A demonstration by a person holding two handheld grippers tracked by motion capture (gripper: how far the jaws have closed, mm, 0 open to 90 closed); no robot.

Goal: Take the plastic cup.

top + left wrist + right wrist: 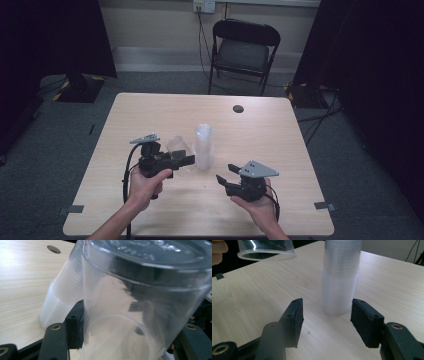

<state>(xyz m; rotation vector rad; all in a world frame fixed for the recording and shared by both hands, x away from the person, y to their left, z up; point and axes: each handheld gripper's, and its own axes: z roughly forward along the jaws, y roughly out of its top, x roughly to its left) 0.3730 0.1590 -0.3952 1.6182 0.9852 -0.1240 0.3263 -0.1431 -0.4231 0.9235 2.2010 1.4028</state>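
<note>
Centrally, the left claw [186, 161] pinches a clear plastic cup [178, 148], bottom up and tilted, its jaws pressing on the cup's sides above the tabletop [150, 110]. Just beyond that claw's tips stands the stack of clear cups [203, 145]. The right claw [226, 173] is spread and holds nothing; the stack [340, 277] stands ahead of its jaws, apart from them.

Cup stack [340, 277] top beyond frame edge
</note>
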